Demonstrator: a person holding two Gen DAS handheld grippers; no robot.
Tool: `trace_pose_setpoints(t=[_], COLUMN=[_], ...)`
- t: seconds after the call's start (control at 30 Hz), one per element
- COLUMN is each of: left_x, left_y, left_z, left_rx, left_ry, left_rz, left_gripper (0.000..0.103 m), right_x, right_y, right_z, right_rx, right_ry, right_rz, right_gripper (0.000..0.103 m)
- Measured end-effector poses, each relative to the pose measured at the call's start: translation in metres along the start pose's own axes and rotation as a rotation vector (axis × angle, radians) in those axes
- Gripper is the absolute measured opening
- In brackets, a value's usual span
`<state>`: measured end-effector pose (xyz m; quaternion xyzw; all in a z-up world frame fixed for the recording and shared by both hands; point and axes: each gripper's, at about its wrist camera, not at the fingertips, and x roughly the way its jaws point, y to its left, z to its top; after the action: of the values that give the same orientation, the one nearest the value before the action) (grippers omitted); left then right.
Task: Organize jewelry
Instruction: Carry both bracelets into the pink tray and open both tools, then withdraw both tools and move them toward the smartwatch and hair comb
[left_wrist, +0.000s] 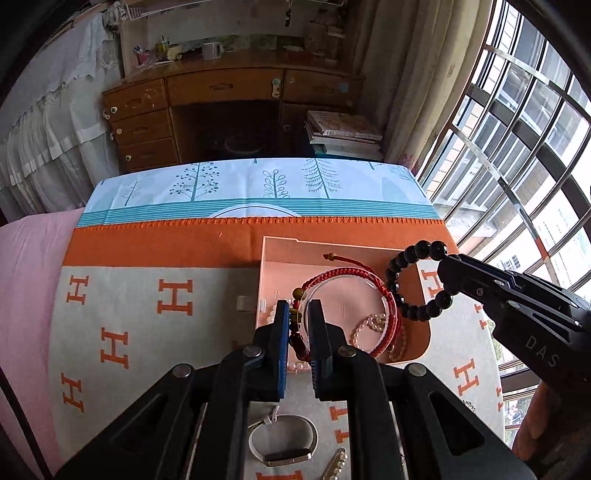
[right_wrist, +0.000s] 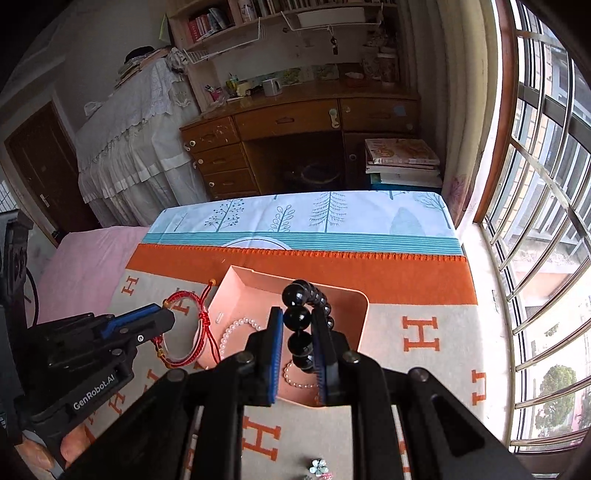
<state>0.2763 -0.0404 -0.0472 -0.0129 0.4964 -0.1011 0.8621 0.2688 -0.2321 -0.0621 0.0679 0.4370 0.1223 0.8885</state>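
Observation:
My left gripper (left_wrist: 298, 308) is shut on a red cord bracelet (left_wrist: 354, 280) with a clear bangle, held over the left side of the pink tray (left_wrist: 280, 247). It also shows in the right wrist view (right_wrist: 164, 317) with the red bracelet (right_wrist: 184, 332). My right gripper (right_wrist: 297, 317) is shut on a black bead bracelet (right_wrist: 301, 302), held over the tray (right_wrist: 354, 306). In the left wrist view the right gripper (left_wrist: 448, 275) holds the black beads (left_wrist: 410, 254) above the tray's right side. Pearl bracelets (right_wrist: 240, 326) lie inside the tray.
The tray sits on an orange and grey H-patterned blanket (left_wrist: 166, 295). A silver bangle (left_wrist: 284, 439) and a pearl clip (left_wrist: 336, 465) lie near the front. A small flower ornament (right_wrist: 318, 466) lies on the blanket. A wooden desk (left_wrist: 229, 110) and a window (left_wrist: 524, 147) stand beyond.

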Motion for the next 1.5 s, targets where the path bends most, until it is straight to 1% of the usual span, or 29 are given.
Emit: trace_pose_setpoints(t=[0.17, 0.2, 0.3, 0.33, 0.37, 0.4, 0.43, 0.47, 0.53, 0.6, 0.63, 0.67, 0.77, 0.8, 0.87, 0.93, 1.0, 1.17, 1.2, 1.27, 1.33, 1.4, 1.5], left_x=[0.042, 0.047, 0.055, 0.054, 0.053, 0.049, 0.045, 0.04, 0.028, 0.017, 0.012, 0.006, -0.013, -0.019, -0.03, -0.041, -0.051, -0.075, -0.081, -0.091, -0.102, -0.112, -0.126], left_y=[0.003, 0.004, 0.003, 0.002, 0.001, 0.002, 0.001, 0.001, 0.0, -0.002, -0.003, -0.003, -0.004, -0.005, -0.006, -0.006, -0.006, -0.006, -0.006, -0.007, -0.011, -0.015, -0.021], left_z=[-0.002, -0.003, -0.007, -0.009, -0.011, -0.013, -0.015, -0.018, -0.023, -0.028, -0.031, -0.033, -0.041, -0.044, -0.047, -0.05, -0.055, -0.067, -0.07, -0.076, -0.083, -0.092, -0.105], left_rx=[-0.02, -0.018, 0.001, 0.009, 0.015, 0.017, 0.016, 0.015, 0.016, 0.02, 0.022, 0.022, 0.031, 0.037, 0.038, 0.037, 0.03, 0.017, 0.014, 0.007, 0.012, 0.019, 0.023], left_ry=[0.046, 0.051, 0.052, 0.044, 0.035, 0.025, 0.009, -0.01, -0.048, -0.081, -0.095, -0.109, -0.163, -0.174, -0.182, -0.181, -0.185, -0.205, -0.206, -0.214, -0.236, -0.254, -0.268], left_rz=[0.022, 0.025, 0.041, 0.051, 0.057, 0.059, 0.064, 0.072, 0.086, 0.096, 0.106, 0.116, 0.127, 0.13, 0.134, 0.129, 0.128, 0.137, 0.137, 0.146, 0.16, 0.173, 0.151], left_gripper=[0.008, 0.008, 0.011, 0.019, 0.029, 0.035, 0.048, 0.057, 0.063, 0.066, 0.071, 0.073, 0.073, 0.073, 0.074, 0.074, 0.074, 0.075, 0.077, 0.086, 0.088, 0.089, 0.091], right_x=[0.042, 0.042, 0.057, 0.06, 0.063, 0.064, 0.065, 0.066, 0.064, 0.059, 0.056, 0.053, 0.034, 0.034, 0.018, 0.012, -0.003, -0.036, -0.042, -0.053, -0.064, -0.075, -0.089], right_y=[-0.013, -0.013, -0.016, -0.017, -0.017, -0.017, -0.018, -0.019, -0.022, -0.022, -0.021, -0.02, -0.015, -0.015, -0.01, -0.008, -0.003, 0.012, 0.014, 0.018, 0.022, 0.025, 0.027], right_z=[0.003, 0.003, 0.0, -0.002, -0.003, -0.005, -0.007, -0.009, -0.014, -0.02, -0.023, -0.026, -0.039, -0.039, -0.046, -0.048, -0.053, -0.066, -0.069, -0.075, -0.081, -0.089, -0.101], right_rx=[0.071, 0.071, 0.089, 0.085, 0.079, 0.075, 0.072, 0.07, 0.068, 0.06, 0.053, 0.046, 0.018, 0.018, 0.008, 0.007, 0.002, -0.042, -0.048, -0.059, -0.075, -0.093, -0.106], right_ry=[0.051, 0.051, 0.1, 0.11, 0.116, 0.118, 0.122, 0.126, 0.131, 0.128, 0.125, 0.122, 0.101, 0.101, 0.082, 0.075, 0.058, 0.011, 0.005, -0.007, -0.025, -0.047, -0.065], right_rz=[0.025, 0.025, -0.001, -0.011, -0.02, -0.033, -0.047, -0.056, -0.061, -0.061, -0.064, -0.069, -0.066, -0.066, -0.056, -0.052, -0.031, -0.005, 0.003, 0.016, 0.014, 0.009, 0.001], right_gripper=[0.015, 0.016, 0.016, 0.016, 0.016, 0.016, 0.016, 0.016, 0.016, 0.016, 0.016, 0.016, 0.016, 0.016, 0.016, 0.016, 0.016, 0.017, 0.018, 0.023, 0.029, 0.034, 0.036])
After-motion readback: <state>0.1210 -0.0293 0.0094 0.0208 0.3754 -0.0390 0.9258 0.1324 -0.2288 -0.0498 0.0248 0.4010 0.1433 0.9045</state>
